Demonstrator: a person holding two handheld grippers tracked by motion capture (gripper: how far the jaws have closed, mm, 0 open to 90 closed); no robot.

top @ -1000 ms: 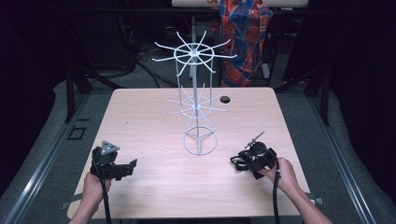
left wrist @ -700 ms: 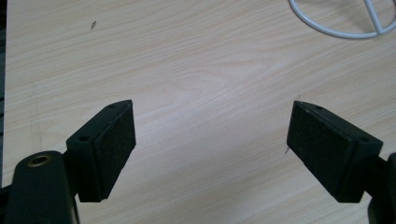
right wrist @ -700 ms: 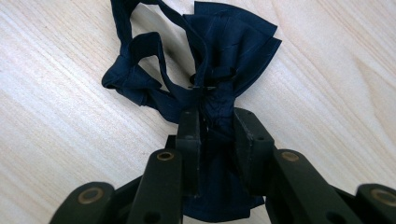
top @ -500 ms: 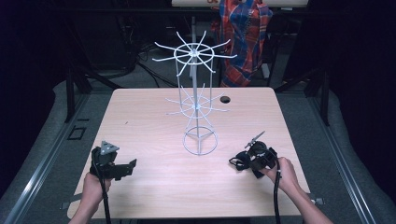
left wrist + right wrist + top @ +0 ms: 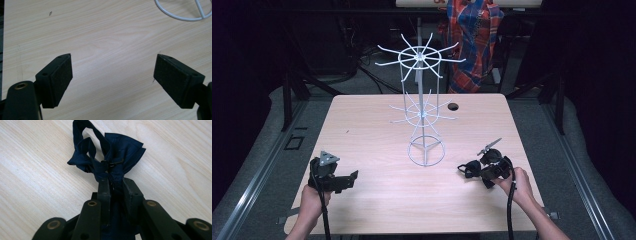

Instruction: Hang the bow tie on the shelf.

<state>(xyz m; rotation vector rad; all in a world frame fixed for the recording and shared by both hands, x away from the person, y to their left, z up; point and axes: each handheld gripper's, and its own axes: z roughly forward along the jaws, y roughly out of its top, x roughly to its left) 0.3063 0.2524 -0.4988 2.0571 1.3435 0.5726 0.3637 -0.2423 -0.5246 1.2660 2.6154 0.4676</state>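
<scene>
Trouble ahead if that pinch slips: right gripper [image 5: 115,185], jaws just closing, clamps the navy bow tie [image 5: 107,157] bunched ahead of it on the counter [image 5: 377,130], left gripper [image 5: 113,75] gaping empty.

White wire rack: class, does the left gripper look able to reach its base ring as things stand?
Probably yes: the left gripper is open and empty, with bare table between it and the white wire rack.

Dark blue cloth bow tie [image 5: 107,157], pale matt wood table [image 5: 372,130], white wire rack [image 5: 424,115]
</scene>
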